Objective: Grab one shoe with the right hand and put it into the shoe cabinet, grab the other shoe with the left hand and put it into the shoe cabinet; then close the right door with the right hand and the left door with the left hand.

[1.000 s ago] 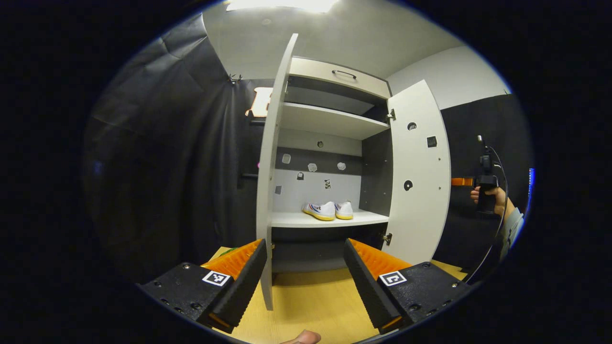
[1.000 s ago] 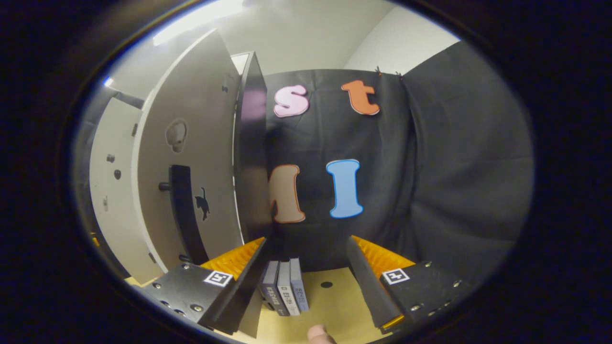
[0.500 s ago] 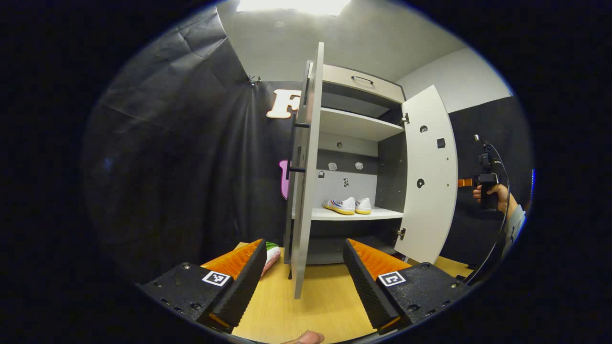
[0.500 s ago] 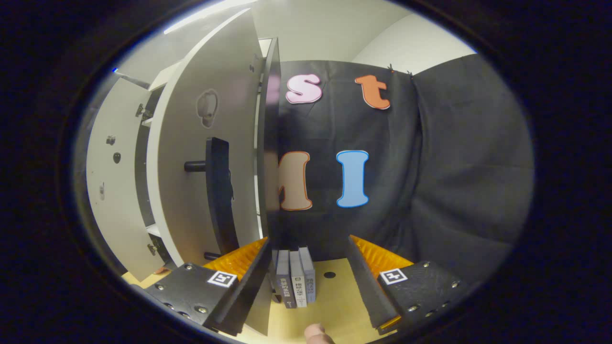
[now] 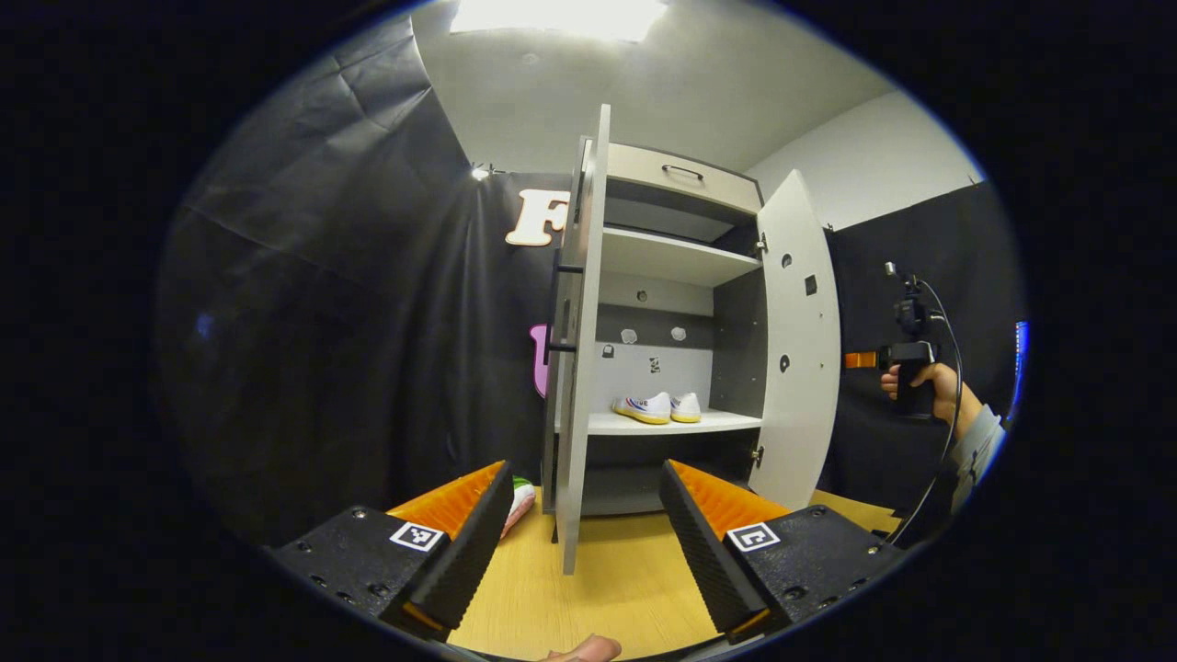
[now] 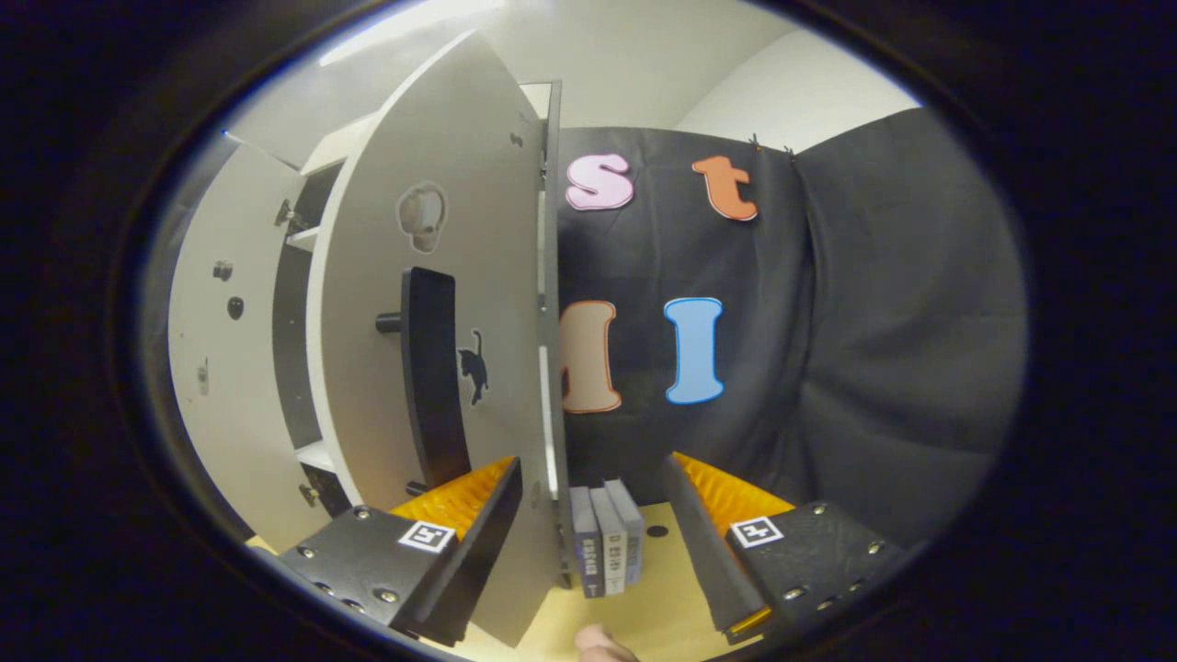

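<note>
Two white shoes [image 5: 657,407] with yellow soles sit side by side on the lower shelf of the white shoe cabinet [image 5: 676,257]. Both doors stand open. The left door [image 5: 575,368] faces me edge-on, just ahead of my open, empty left gripper [image 5: 584,542]. The right door [image 5: 796,349] hangs open farther right, and beyond it a hand holds the right gripper [image 5: 864,359]. In the right gripper view, my right gripper [image 6: 593,542] is open and empty, close to the outer face of the right door [image 6: 368,368] with its black handle [image 6: 432,377].
The cabinet stands on a light wooden surface [image 5: 607,588]. A green and white object [image 5: 519,496] lies behind the left door. Three upright books [image 6: 607,542] stand by the cabinet's side, ahead of the right gripper. Black cloth walls close in all around.
My left gripper has shifted left and back, so the left door now shows edge-on. The right gripper has moved nearer the right door's outer face. Both grippers stay open.
</note>
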A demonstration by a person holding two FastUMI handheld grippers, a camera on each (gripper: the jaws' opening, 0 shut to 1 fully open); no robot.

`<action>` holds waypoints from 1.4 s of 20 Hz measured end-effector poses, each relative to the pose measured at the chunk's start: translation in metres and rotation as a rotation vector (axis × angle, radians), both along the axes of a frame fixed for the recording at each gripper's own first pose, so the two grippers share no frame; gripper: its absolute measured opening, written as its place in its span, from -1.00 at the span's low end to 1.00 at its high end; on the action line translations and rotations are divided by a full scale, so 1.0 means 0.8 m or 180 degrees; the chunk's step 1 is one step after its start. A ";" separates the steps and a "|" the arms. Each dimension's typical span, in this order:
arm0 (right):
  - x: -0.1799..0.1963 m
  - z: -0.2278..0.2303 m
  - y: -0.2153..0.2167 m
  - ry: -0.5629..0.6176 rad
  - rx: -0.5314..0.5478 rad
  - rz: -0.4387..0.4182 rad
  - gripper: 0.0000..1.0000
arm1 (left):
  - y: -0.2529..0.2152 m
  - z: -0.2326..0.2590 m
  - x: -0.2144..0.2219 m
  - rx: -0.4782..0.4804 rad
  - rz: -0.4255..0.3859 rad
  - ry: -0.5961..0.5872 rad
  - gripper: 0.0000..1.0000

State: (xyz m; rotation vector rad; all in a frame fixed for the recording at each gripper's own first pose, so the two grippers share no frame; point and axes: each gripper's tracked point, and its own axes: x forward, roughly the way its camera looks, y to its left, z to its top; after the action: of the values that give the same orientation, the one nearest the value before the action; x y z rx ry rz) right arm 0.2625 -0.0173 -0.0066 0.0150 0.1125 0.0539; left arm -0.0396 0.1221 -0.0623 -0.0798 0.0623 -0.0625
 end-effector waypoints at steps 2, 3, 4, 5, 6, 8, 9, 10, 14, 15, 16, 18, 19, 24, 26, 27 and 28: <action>-0.001 -0.001 0.033 -0.0029 -0.0001 0.0129 0.87 | 0.000 -0.004 0.000 0.0002 -0.0009 0.0035 0.92; -0.001 -0.003 0.046 -0.0020 0.0011 0.0145 0.87 | 0.001 -0.007 -0.001 -0.0012 0.0000 0.0060 0.93; -0.005 -0.005 0.059 -0.0023 0.0030 0.0165 0.87 | 0.002 -0.008 -0.002 -0.0019 0.0003 0.0079 0.87; -0.009 0.000 0.075 -0.0044 0.0004 0.0249 0.83 | 0.004 -0.008 -0.003 -0.0014 0.0013 0.0087 0.93; -0.015 0.002 0.086 -0.0066 -0.0040 0.0330 0.87 | 0.009 -0.007 -0.003 0.0013 0.0042 0.0098 0.93; -0.031 0.012 0.094 -0.0169 0.0074 0.0375 0.92 | 0.023 -0.002 -0.005 0.0062 0.0135 0.0069 0.93; -0.040 0.012 0.091 -0.0179 0.0113 0.0396 0.89 | 0.025 0.000 -0.006 0.0068 0.0163 0.0053 0.92; -0.048 0.012 0.093 -0.0186 0.0133 0.0422 0.89 | 0.024 0.001 -0.010 0.0074 0.0167 0.0055 0.92; -0.071 0.005 0.093 -0.0185 0.0007 0.0502 0.92 | 0.027 0.003 -0.011 0.0119 0.0201 0.0022 0.86; -0.080 0.004 0.095 -0.0196 -0.0003 0.0528 0.93 | 0.026 0.002 -0.010 0.0115 0.0196 0.0019 0.92; -0.088 0.002 0.100 -0.0204 0.0015 0.0560 0.89 | 0.025 0.001 -0.009 0.0114 0.0181 0.0024 0.92; -0.103 -0.004 0.112 -0.0234 0.0054 0.0649 0.93 | 0.026 -0.001 -0.007 0.0135 0.0173 0.0049 0.92; -0.112 -0.008 0.117 -0.0238 0.0049 0.0692 0.93 | 0.029 -0.001 -0.005 0.0149 0.0196 0.0064 0.86; -0.155 -0.027 0.151 -0.0159 0.0138 0.1017 0.92 | 0.064 0.004 0.030 0.0083 0.0386 0.0059 0.86; -0.172 -0.024 0.152 -0.0196 0.0080 0.1057 0.93 | 0.084 0.012 0.044 0.0077 0.0445 0.0072 0.86; -0.181 -0.023 0.150 -0.0245 0.0047 0.1055 0.93 | 0.096 0.018 0.052 0.0125 0.0495 0.0066 0.92; -0.190 -0.020 0.149 -0.0291 0.0033 0.1052 0.89 | 0.114 0.022 0.059 0.0173 0.0578 0.0048 0.92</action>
State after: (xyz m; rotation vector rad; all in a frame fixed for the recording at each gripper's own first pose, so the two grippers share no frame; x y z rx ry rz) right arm 0.1105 0.1016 -0.0225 0.0043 0.0222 0.3851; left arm 0.0080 0.2134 -0.0443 -0.0313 0.0714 0.1211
